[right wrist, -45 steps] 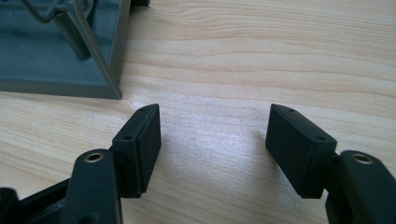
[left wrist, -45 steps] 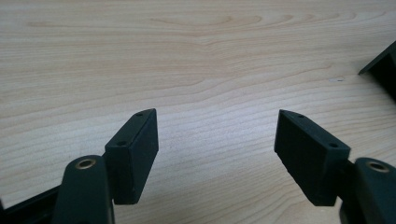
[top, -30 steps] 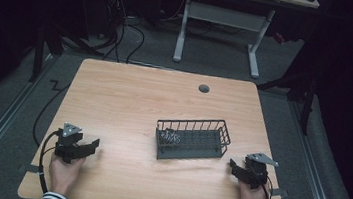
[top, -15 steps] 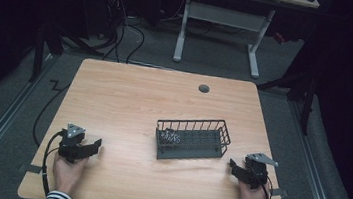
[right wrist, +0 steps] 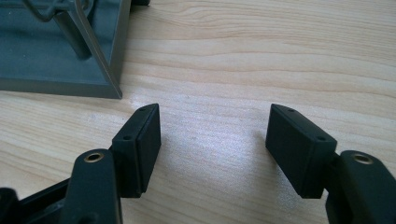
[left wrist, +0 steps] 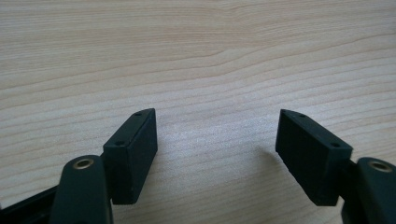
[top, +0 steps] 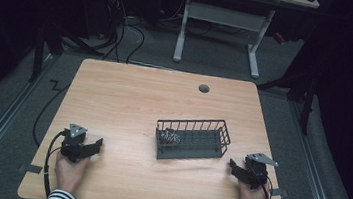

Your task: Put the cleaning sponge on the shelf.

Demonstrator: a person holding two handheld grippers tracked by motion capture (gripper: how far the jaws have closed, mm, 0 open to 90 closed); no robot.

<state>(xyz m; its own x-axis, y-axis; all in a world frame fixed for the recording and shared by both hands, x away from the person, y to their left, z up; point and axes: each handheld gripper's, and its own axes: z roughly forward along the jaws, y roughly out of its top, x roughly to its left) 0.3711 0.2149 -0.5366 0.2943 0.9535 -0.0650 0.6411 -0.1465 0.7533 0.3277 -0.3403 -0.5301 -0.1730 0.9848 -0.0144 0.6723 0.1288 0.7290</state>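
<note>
Resting low on the wooden table (top: 128, 104), the left gripper (top: 89, 146) is sitting at lower left of the high view, the right gripper (top: 235, 167) at lower right; both are gaping wide with nothing between their jaws. The wire basket (top: 192, 139) is standing right of centre, holding small metal pieces (top: 170, 138).

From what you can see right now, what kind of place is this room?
Probably a lab or workshop set up for recording. A wooden table with a cable port stands on grey carpet; cables trail over the floor behind it, beside a white-legged desk. A wire basket sits between the two open grippers.
</note>
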